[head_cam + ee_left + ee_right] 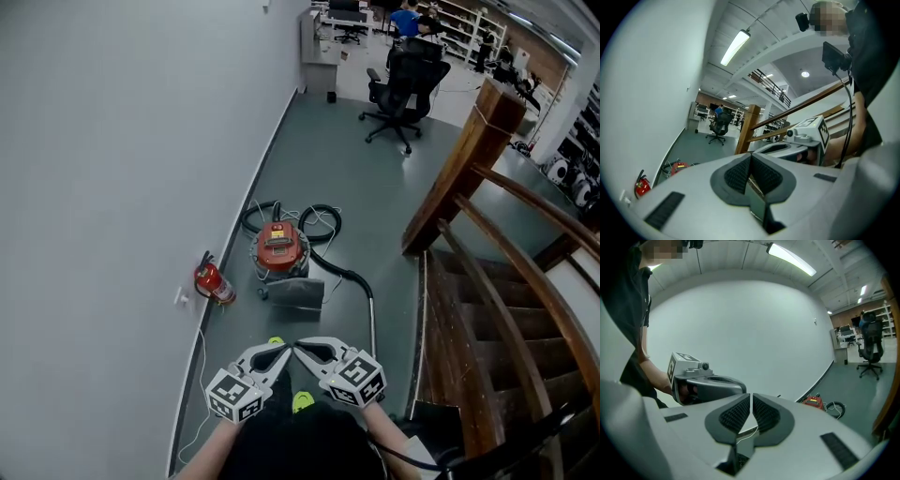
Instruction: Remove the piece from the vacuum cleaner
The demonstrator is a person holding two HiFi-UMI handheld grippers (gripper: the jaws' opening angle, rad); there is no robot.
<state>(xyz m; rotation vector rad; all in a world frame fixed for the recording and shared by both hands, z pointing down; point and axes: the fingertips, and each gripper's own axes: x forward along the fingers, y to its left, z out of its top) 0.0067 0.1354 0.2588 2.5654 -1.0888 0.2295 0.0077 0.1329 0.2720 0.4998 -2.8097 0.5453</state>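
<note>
A red and grey canister vacuum cleaner [279,251] stands on the grey floor near the white wall, its black hose [330,253] looping behind it and running to a metal tube [373,323]. It shows small in the left gripper view [678,165] and in the right gripper view [813,401]. My left gripper [281,352] and right gripper [302,352] are held side by side near my body, well short of the vacuum. Both are shut with nothing between the pads. Which piece of the vacuum comes off I cannot tell.
A red fire extinguisher [212,281] stands by the wall left of the vacuum. A wooden staircase with a handrail [506,309] fills the right side. A black office chair [403,89] and desks lie farther down the room. A white cable [199,375] trails along the wall.
</note>
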